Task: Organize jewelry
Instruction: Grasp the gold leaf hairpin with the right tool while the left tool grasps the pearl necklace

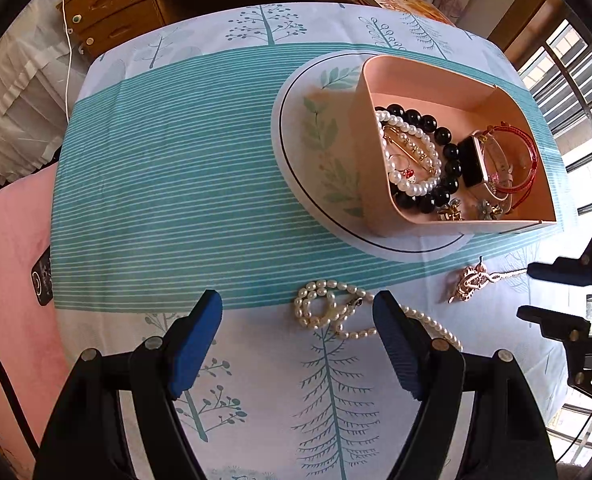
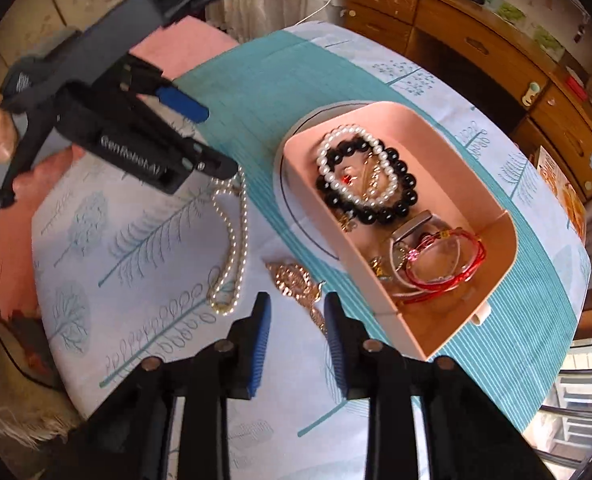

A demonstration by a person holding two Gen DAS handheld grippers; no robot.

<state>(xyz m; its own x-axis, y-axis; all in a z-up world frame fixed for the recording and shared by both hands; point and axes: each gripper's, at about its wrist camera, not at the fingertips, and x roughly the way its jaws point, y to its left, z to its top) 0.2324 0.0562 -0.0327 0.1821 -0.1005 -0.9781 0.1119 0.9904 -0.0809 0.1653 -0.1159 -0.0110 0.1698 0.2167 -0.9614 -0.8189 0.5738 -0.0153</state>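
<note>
Both claws empty: left gripper (image 1: 296,332) spread wide over floppy, slippery pearl necklace (image 1: 328,308) near pink box (image 1: 380,216), right gripper (image 2: 296,320) half-parted beside light, snaggy gold piece (image 2: 296,280); probably best pinched at bunched loops.

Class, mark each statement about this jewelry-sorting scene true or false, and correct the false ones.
1. The pearl necklace lies on the tablecloth, outside the pink box. True.
2. The left gripper is shut on the necklace. False: its jaws stand open, holding nothing.
3. The black bead bracelet is inside the box. True.
4. The gold brooch sits in the box. False: it lies on the cloth, just ahead of the right gripper.
5. The box is empty. False: it holds bracelets, a watch and red cords.
</note>
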